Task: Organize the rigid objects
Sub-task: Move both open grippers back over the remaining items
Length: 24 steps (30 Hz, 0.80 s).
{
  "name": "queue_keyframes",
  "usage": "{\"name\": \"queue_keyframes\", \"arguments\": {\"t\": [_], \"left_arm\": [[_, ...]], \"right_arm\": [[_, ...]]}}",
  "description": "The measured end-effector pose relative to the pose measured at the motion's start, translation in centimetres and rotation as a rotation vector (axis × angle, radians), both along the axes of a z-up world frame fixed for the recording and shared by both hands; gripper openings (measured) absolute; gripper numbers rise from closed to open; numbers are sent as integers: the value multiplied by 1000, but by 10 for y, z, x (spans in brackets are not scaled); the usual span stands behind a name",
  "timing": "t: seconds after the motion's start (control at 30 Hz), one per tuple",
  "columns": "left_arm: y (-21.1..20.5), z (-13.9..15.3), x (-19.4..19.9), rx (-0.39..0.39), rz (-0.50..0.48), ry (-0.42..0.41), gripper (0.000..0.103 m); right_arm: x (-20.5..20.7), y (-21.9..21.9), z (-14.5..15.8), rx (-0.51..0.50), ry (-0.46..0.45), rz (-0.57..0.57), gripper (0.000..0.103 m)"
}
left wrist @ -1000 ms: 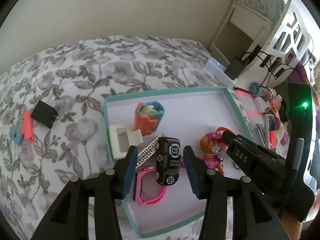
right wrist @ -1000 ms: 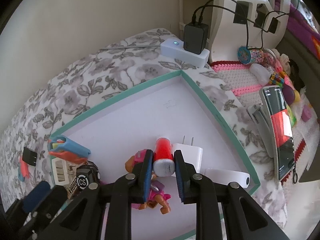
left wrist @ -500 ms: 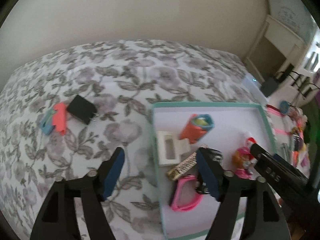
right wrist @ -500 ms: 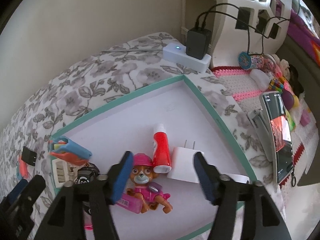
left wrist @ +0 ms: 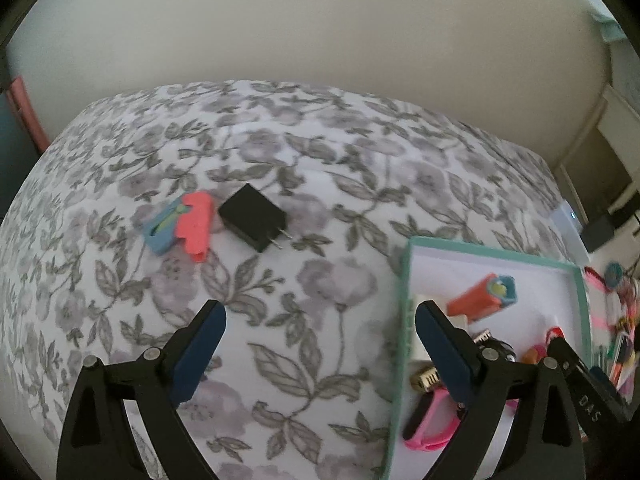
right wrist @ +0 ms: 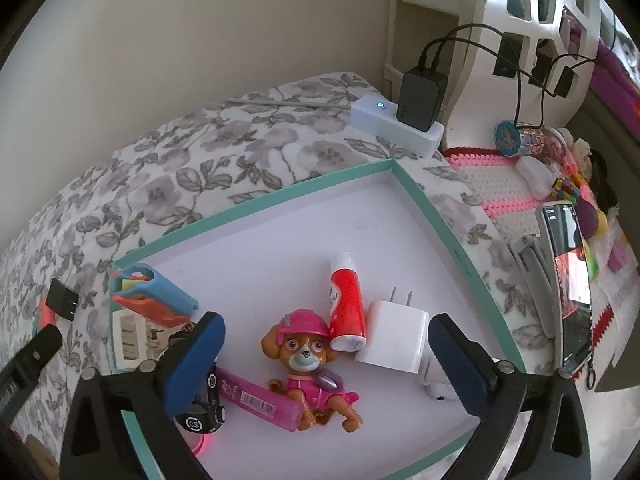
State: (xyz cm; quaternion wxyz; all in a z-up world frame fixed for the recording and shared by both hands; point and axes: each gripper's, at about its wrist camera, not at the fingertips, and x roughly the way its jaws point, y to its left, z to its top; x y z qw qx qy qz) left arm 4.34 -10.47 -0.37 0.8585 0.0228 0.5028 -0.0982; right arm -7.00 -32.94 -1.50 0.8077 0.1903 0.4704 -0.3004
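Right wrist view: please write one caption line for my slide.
Open right gripper above the teal-rimmed tray holding a red tube, white charger and toy puppy.

A bed with a white cover full of gray flowers and leaves holds the things. A black plug lies on it, just beside a pink and blue toy. A flat box with a green rim sits on the bed too. A white power strip lies at the bed's far corner.
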Motion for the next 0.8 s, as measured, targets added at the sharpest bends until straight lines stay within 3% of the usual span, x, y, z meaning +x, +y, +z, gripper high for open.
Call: {"name": "queue_keyframes", "arguments": {"t": [0.37,0.8], "left_arm": [[17,4,6,4,71,-32,96],[64,10,21,-37,232,-9,96]], "right_arm": [[4,8,5,-20,-26,33,103],[26,65,45,-66,-193,232,103]]}}
